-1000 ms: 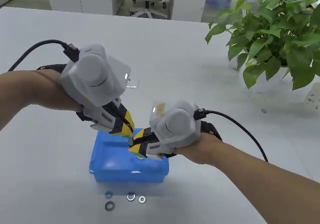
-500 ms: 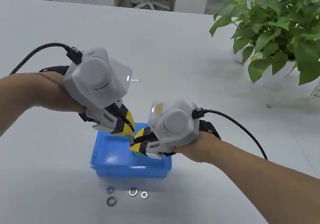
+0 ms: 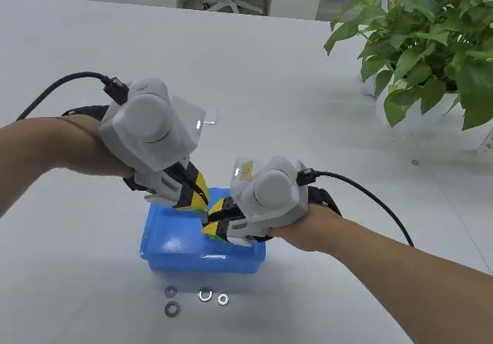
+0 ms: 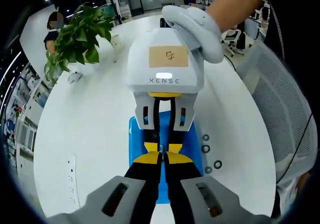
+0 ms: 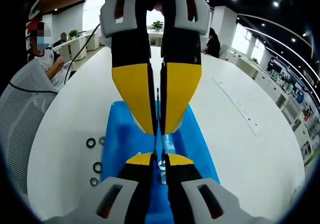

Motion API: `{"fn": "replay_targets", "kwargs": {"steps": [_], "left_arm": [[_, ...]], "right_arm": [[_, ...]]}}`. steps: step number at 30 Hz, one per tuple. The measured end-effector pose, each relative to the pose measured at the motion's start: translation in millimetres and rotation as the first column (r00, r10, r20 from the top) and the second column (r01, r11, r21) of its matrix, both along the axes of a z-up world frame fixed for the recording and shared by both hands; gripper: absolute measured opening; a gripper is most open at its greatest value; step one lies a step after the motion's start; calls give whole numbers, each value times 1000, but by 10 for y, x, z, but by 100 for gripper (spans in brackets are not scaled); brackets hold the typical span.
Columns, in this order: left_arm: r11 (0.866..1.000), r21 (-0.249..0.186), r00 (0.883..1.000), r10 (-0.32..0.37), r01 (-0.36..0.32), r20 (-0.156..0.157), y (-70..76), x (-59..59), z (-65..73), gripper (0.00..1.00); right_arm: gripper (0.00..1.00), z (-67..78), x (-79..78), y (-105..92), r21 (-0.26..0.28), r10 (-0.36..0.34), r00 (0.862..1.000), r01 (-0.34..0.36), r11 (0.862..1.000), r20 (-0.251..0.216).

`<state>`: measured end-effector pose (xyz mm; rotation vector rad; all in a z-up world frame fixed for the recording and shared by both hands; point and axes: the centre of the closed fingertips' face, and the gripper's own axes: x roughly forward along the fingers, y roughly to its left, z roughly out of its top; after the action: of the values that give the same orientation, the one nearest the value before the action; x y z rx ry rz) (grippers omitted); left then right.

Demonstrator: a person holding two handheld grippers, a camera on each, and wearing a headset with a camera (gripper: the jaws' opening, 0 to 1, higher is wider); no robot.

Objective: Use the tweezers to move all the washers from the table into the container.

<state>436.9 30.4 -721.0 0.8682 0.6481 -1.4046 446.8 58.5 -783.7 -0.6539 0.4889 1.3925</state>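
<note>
Four washers (image 3: 205, 295) lie in a loose cluster on the table (image 3: 308, 90). They sit just beside the container's (image 3: 181, 244) near wall in the head view, outside it and apart from both grippers. From the left gripper view they lie to the right of the container, and from the right gripper view to its left. None of them touches a jaw.

The tweezers (image 5: 158, 114) show in the right gripper view as a thin dark strip standing between the yellow pads of the left gripper (image 3: 199, 198). The strip's lower end runs into the slit between the tips of the right gripper (image 3: 209, 225). A small pale piece sits low between the right jaws, too blurred to name.

Both pairs of jaws are pressed nearly together, each on that strip. The left jaws pinch its upper part and the right jaws its lower end. The two grippers meet tip to tip, the left one reaching down from the far left and the right one from the near right. Their tips hang over the open blue container, near its middle. They are above the washers' level and well to the container's side of them.

A black cable (image 3: 362, 190) trails from each gripper back along the person's forearm. A leafy plant (image 3: 431, 44) stands at the table's far right corner.
</note>
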Motion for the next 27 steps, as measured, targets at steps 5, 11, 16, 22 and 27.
{"fn": "replay_targets", "kwargs": {"steps": [5,11,16,22,27], "left_arm": [[1000,3,1000,-3,3,1,3,-6,6,6],[1000,6,1000,-6,6,2,8,-29,31,6],[1000,6,1000,-7,7,6,13,-45,75,6],[1000,8,1000,-10,10,14,11,-65,143,6],[1000,8,1000,-9,9,20,15,-95,220,6]], "right_arm": [[11,1,-6,3,-6,3,1000,-3,1000,0],[11,23,-39,11,-6,8,1000,-8,1000,4],[11,62,-49,10,-4,10,1000,-10,1000,9],[11,130,-64,10,0,12,1000,-12,1000,20],[11,206,-89,11,8,12,1000,-12,1000,26]]}}
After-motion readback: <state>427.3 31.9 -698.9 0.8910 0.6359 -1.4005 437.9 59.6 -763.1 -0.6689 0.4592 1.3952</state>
